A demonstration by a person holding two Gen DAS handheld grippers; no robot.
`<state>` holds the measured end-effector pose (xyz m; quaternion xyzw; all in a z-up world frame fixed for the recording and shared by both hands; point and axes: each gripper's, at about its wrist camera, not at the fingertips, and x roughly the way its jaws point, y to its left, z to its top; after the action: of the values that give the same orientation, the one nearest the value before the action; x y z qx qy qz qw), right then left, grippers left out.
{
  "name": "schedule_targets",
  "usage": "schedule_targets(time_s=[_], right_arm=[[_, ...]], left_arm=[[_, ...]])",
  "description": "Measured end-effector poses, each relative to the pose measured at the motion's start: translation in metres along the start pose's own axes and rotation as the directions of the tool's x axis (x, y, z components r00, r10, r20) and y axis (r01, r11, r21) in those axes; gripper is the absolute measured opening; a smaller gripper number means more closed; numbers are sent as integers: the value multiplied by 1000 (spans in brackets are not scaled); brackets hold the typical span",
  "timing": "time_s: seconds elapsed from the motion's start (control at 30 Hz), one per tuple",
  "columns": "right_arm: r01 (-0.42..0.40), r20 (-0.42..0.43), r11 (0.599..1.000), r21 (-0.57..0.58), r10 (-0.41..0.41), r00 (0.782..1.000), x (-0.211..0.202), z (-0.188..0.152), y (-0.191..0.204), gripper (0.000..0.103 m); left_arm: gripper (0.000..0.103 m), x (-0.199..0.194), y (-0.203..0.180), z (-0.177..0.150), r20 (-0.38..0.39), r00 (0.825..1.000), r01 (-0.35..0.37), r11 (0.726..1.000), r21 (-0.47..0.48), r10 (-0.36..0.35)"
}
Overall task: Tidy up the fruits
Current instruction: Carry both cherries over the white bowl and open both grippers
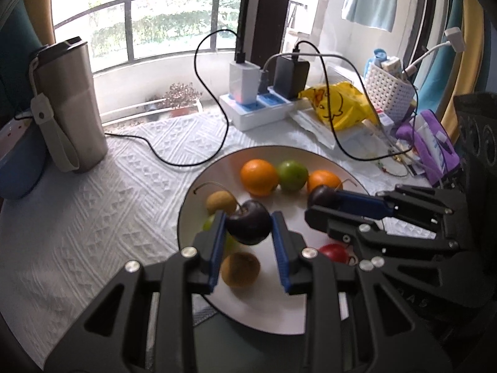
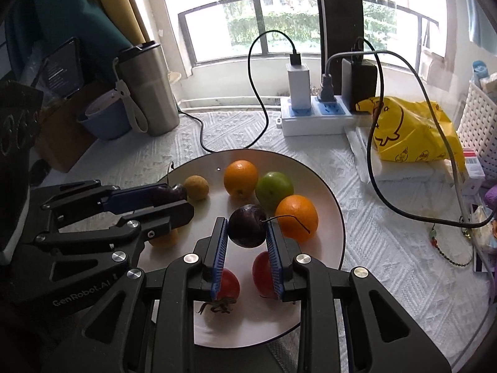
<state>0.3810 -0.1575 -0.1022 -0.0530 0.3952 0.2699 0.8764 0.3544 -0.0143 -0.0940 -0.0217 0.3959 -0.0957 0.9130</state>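
Left wrist view looks down on the left tongs [image 1: 248, 227], nearly closed and pinching a dark cherry [image 1: 247, 222] between the blue pads, its stem curling away to the left. Right tongs [image 2: 247, 228] are likewise almost shut on a second dark cherry [image 2: 247, 225], stem pointing right. Both hang over the white plate [image 2: 329, 199] on the cloth-covered surface [image 2: 388, 248], where two oranges [image 2: 240, 177], a green fruit [image 2: 274, 190], brownish fruits [image 2: 196, 187] and red fruits [image 2: 229, 286] lie.
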Motion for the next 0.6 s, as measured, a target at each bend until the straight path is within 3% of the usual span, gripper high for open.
schedule_targets(time_s=[0.6], right_arm=[[29, 9, 1000, -7, -29, 1000, -13, 1, 7, 27]], left_arm=[[31, -20, -4, -2, 10, 1000, -17, 1000, 7, 17]])
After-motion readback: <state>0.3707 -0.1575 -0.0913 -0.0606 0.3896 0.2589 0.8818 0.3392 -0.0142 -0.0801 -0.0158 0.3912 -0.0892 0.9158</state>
